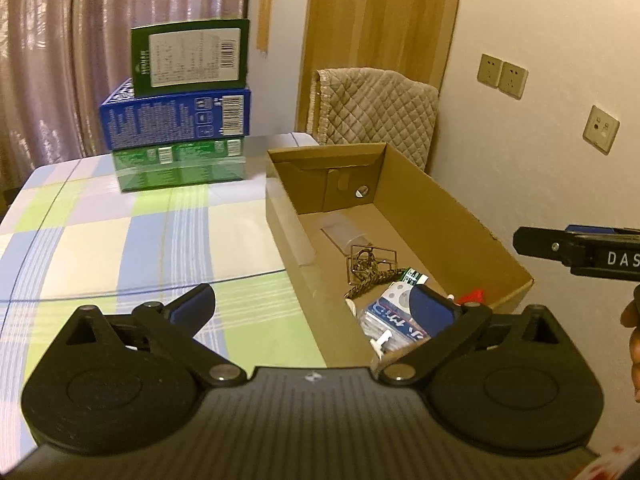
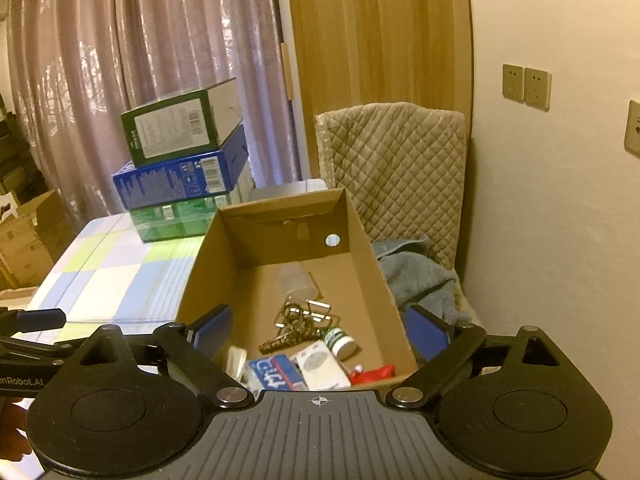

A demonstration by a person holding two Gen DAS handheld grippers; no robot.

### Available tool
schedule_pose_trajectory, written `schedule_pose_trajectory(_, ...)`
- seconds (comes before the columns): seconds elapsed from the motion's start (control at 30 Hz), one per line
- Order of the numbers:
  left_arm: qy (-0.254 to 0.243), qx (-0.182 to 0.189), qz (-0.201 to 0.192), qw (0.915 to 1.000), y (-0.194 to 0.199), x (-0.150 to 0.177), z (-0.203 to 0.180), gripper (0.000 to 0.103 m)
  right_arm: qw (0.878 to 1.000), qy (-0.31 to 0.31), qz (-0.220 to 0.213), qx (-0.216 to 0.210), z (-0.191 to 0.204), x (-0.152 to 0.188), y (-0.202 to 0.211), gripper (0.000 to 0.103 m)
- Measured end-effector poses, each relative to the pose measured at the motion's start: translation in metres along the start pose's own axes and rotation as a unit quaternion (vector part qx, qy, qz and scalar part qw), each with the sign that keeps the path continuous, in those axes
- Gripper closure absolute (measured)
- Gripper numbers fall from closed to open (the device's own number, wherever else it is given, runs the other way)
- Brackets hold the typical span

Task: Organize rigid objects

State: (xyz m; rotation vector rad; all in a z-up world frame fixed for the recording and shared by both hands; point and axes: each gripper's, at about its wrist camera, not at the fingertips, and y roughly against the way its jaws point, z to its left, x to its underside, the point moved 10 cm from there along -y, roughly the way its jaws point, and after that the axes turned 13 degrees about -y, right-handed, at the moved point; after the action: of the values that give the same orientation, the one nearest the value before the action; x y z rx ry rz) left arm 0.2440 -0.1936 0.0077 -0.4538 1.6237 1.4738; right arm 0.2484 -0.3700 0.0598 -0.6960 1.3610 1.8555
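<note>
An open cardboard box (image 1: 460,208) (image 2: 364,240) stands on the checked tablecloth. Inside lie a clear plastic cup (image 2: 296,280), a metal wire piece with a braided cord (image 1: 370,268) (image 2: 298,326), a small green-capped bottle (image 2: 340,342), a blue-and-white packet (image 1: 394,318) (image 2: 274,372), a white item (image 2: 322,366) and a red item (image 2: 372,374). My left gripper (image 1: 314,306) is open and empty over the box's near left wall. My right gripper (image 2: 320,330) is open and empty above the box's near end; it also shows in the left wrist view (image 1: 576,246).
A stack of three boxes, green (image 1: 190,54), blue (image 1: 176,118) and clear green (image 1: 180,166), stands at the table's far side. A chair with a quilted cover (image 2: 394,176) and a grey towel (image 2: 420,280) is behind the box. The wall is to the right.
</note>
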Motion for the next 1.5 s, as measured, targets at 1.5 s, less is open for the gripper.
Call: schedule_pose_trajectory(1.5, 0.067, -0.054, 0.054, 0.9949, 0.138, 0.136, 0.003, 0.001, 0.998, 0.003, 0.063, -0.011, 0.040, 0.139, 0.114, 0.012)
